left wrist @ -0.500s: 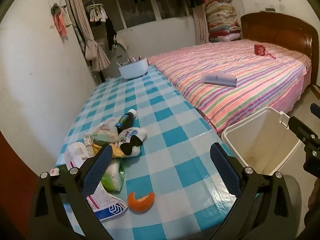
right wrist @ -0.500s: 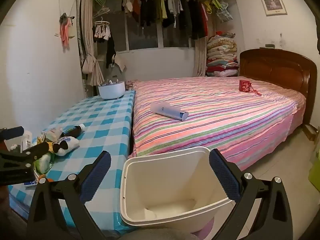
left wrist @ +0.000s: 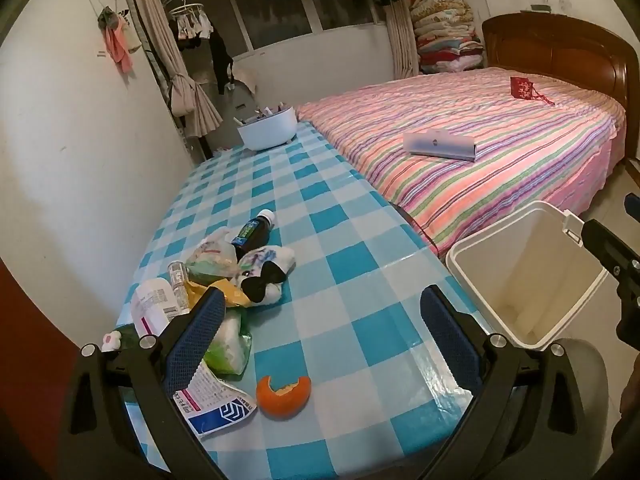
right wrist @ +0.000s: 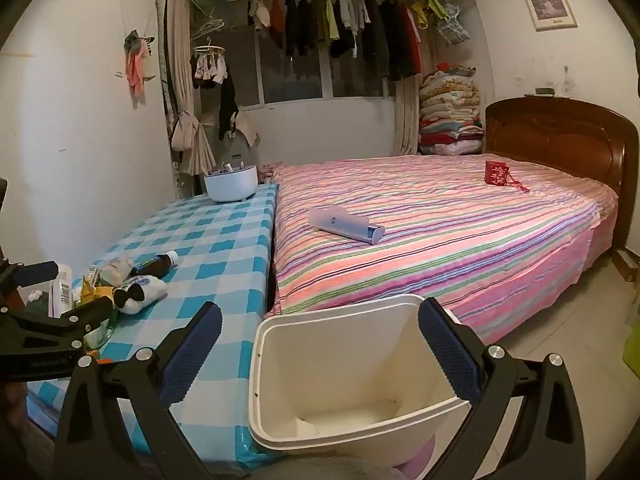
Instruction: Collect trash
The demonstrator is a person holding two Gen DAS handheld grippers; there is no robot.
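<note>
Both grippers are spread as wide as they go and neither has anything in it. The left gripper [left wrist: 320,320] hangs over the near end of the table with the blue-and-white checked cloth [left wrist: 360,248], angled down at the trash pile. Closest to it is an orange peel [left wrist: 284,396], right next to a torn printed wrapper [left wrist: 218,406] and a green-and-white plastic bag [left wrist: 230,344]. A bit further back there's a white tube [left wrist: 152,308], a yellow wrapper [left wrist: 224,296], a crumpled black-and-white package [left wrist: 264,272], a clear bag [left wrist: 212,254] and a dark bottle with a white cap [left wrist: 256,232] lying on its side.

The right gripper [right wrist: 320,352] is over the white trash bin [right wrist: 348,368], which sits off the table's near corner, between table and striped bed [right wrist: 440,232]. The bin looks empty apart from something pale at the bottom, can't tell what.

Far end of the table has a white bowl [left wrist: 267,132] full of small stuff.
</note>
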